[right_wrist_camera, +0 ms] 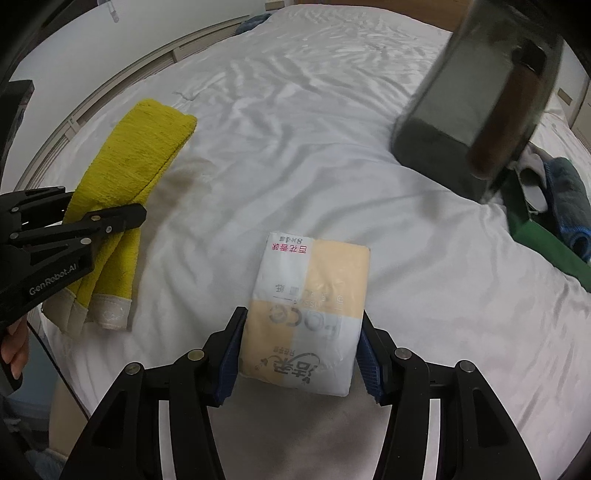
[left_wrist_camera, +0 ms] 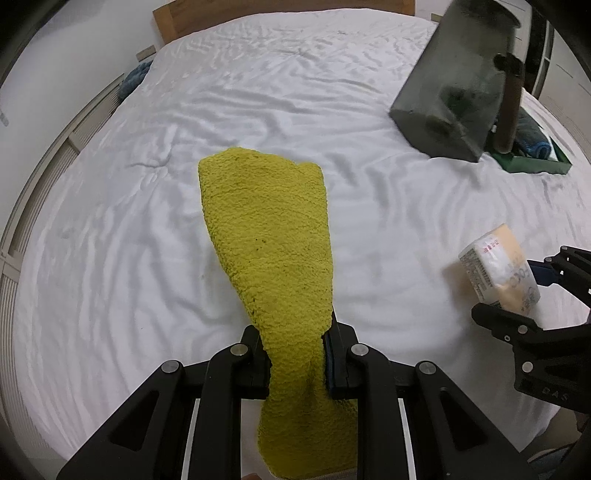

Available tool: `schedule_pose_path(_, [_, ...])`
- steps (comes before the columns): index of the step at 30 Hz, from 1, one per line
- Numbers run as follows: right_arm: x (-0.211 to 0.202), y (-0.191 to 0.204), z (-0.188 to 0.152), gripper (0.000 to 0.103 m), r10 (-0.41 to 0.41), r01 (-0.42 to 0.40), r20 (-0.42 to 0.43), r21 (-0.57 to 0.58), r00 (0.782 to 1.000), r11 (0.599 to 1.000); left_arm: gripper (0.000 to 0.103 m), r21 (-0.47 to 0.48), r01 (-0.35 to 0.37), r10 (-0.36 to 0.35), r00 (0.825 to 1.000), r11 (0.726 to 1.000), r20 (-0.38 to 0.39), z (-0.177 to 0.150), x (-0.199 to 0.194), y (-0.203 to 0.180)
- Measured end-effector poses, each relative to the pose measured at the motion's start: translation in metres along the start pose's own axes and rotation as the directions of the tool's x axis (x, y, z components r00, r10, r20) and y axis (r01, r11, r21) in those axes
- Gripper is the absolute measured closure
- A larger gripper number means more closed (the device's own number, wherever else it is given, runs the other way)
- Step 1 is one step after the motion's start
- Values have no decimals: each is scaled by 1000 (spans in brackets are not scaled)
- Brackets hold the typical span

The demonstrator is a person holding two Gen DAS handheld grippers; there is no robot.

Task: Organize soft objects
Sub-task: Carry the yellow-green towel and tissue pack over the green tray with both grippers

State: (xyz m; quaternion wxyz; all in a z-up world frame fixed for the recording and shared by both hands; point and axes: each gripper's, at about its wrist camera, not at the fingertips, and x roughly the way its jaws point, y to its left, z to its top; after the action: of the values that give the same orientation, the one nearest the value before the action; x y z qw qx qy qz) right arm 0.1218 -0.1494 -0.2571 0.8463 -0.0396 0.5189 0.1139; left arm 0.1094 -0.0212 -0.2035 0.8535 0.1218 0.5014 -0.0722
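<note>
My left gripper (left_wrist_camera: 295, 360) is shut on a yellow-green towel (left_wrist_camera: 267, 236), which hangs from its pads and drapes out over the white bed sheet. The same yellow towel (right_wrist_camera: 122, 166) and the left gripper (right_wrist_camera: 122, 218) show at the left of the right wrist view. My right gripper (right_wrist_camera: 297, 354) is shut on a soft pack of tissues (right_wrist_camera: 306, 314), white and pale orange, held above the sheet with the blue pads pressing both its sides. In the left wrist view the tissue pack (left_wrist_camera: 496, 267) sits in the right gripper (left_wrist_camera: 517, 295) at the right edge.
A dark grey box with a brown handle (left_wrist_camera: 454, 85) stands at the far right of the bed (left_wrist_camera: 221, 110). Behind it lies a green tray (right_wrist_camera: 543, 247) holding a blue towel (right_wrist_camera: 569, 195). Another blue cloth (left_wrist_camera: 135, 75) lies off the bed's far left corner. A wooden headboard (left_wrist_camera: 177, 14) closes the far end.
</note>
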Motion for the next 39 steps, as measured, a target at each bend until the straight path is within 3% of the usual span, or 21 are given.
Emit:
schedule_pose_path(11, [-28,-37,-19,49,-14,13,28,54,1000,998,86,52,47,-48,999,998,18,14,-12,-36])
schedule_pose_path(19, [-66,-87,-44,49,-69,63,50,116,996,991,86,117,92,-94,995,989,11,26,-15,-87])
schedule_pose_path(30, [-121,-175,-79,49,-184,166,58,233,981,958,86,277,208,-214,977,938,-7,49,-26,-192])
schedule_pose_path(39, [-155,-233,-81,49,-258,222,92,288,962,932,86,308,289,-301,953,906,-9,90,-34,-257])
